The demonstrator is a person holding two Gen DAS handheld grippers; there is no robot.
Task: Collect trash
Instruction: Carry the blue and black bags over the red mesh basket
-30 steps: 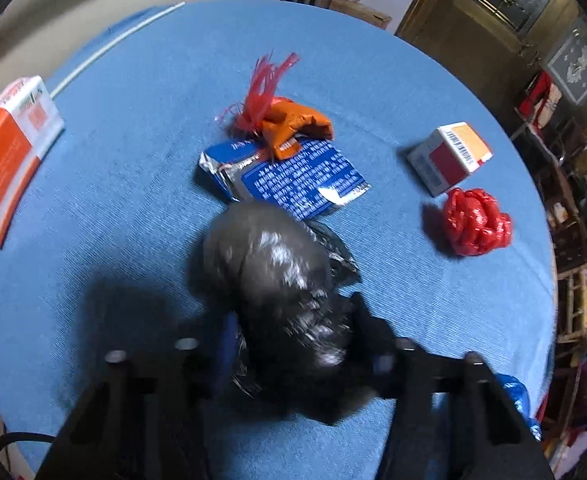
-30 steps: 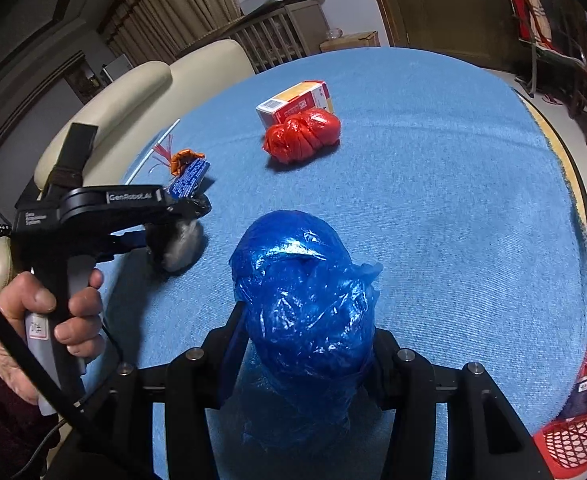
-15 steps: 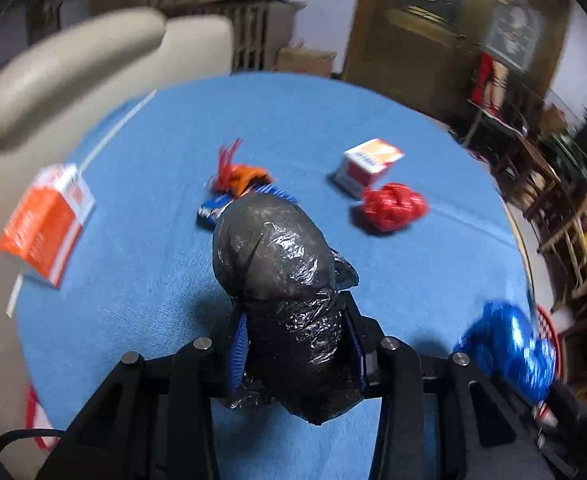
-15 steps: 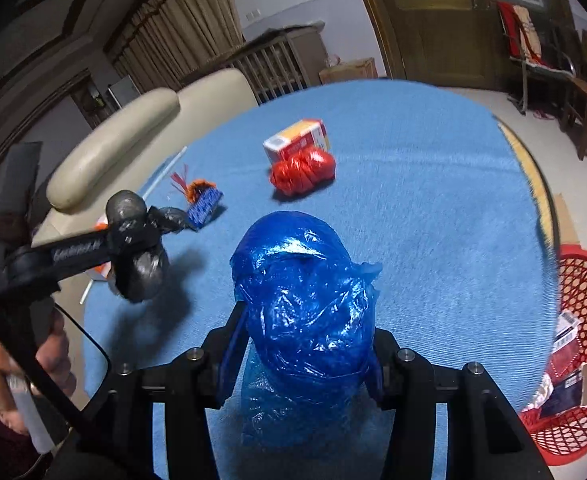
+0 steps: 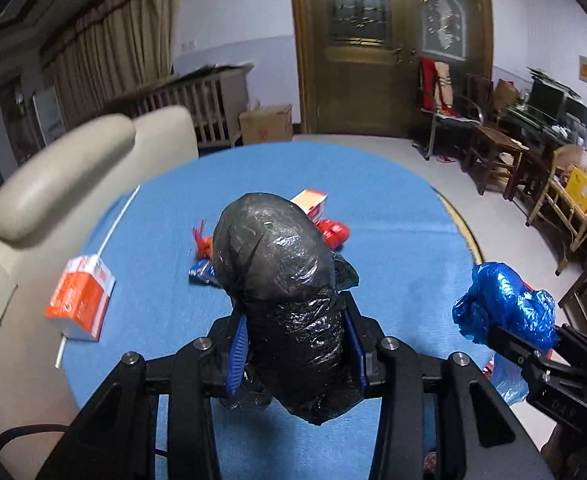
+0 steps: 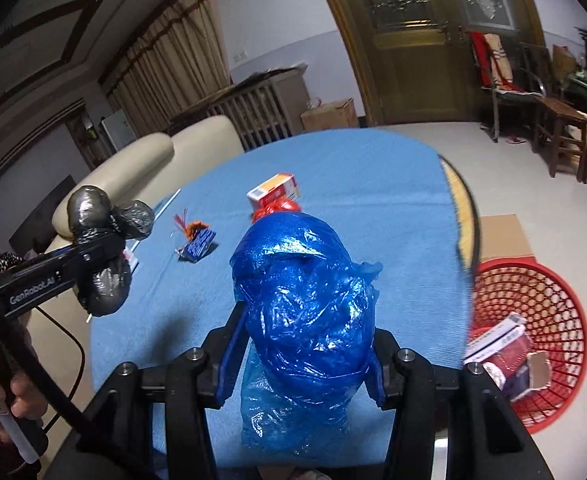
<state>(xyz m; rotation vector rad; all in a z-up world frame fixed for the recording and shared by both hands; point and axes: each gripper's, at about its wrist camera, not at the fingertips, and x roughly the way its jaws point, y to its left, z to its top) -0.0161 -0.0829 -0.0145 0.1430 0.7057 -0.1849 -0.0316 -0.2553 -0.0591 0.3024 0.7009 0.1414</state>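
My left gripper (image 5: 295,344) is shut on a crumpled black plastic bag (image 5: 281,280) and holds it well above the blue round table (image 5: 393,240); the bag also shows in the right wrist view (image 6: 101,256). My right gripper (image 6: 305,344) is shut on a crumpled blue plastic bag (image 6: 305,300), raised above the table's right side; it also shows in the left wrist view (image 5: 501,304). A red mesh basket (image 6: 533,344) stands on the floor to the right of the table, with boxes inside.
On the table lie an orange-white carton (image 5: 79,300), a blue wrapper (image 6: 197,244), an orange wrapper with red fringe (image 6: 191,226), a red crumpled bag (image 5: 335,232) and a small red-white box (image 6: 273,192). A beige sofa (image 5: 53,184) borders the left.
Both grippers have risen with their bags; the table looks farther below. The left gripper lifted the black bag off the table. The red basket has come further into the right view.
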